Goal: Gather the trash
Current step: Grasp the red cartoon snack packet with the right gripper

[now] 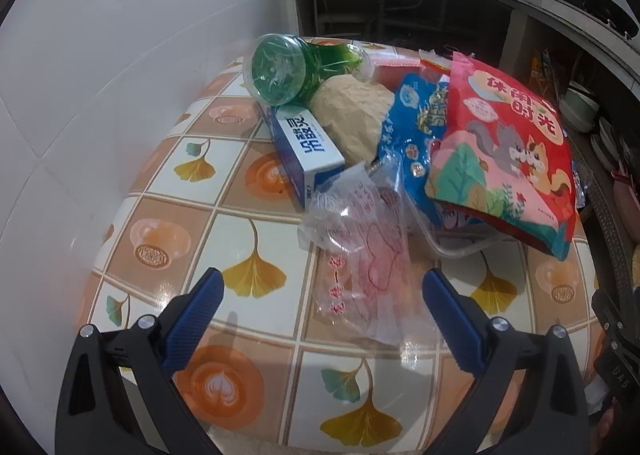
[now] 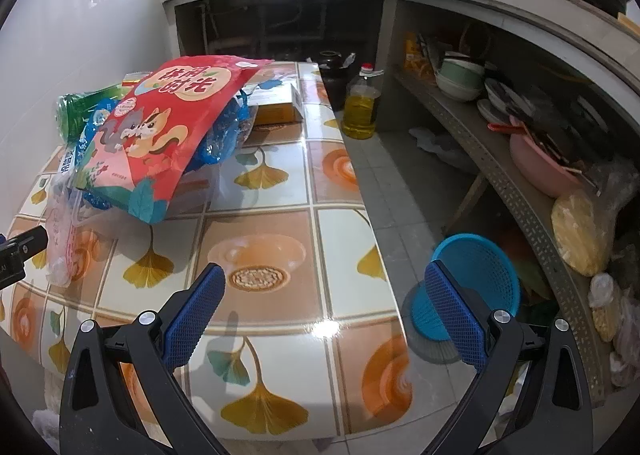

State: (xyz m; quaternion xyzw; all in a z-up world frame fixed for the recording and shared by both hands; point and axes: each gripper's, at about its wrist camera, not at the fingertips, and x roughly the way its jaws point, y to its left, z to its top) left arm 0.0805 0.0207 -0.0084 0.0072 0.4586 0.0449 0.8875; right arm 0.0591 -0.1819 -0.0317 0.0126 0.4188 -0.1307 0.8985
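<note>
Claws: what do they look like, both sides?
Same build. Left claw and right claw: black plastic arms with triangular cutouts, silver round bolts at the joints, blue fingers with textured mesh-pattern pads. No cables visible. Neither hand nor sleeve can be made out.

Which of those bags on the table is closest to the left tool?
The clear plastic bag with red print. It lies flat just ahead of the open left tool, while the red squirrel snack bag and blue bag sit farther back.
</note>
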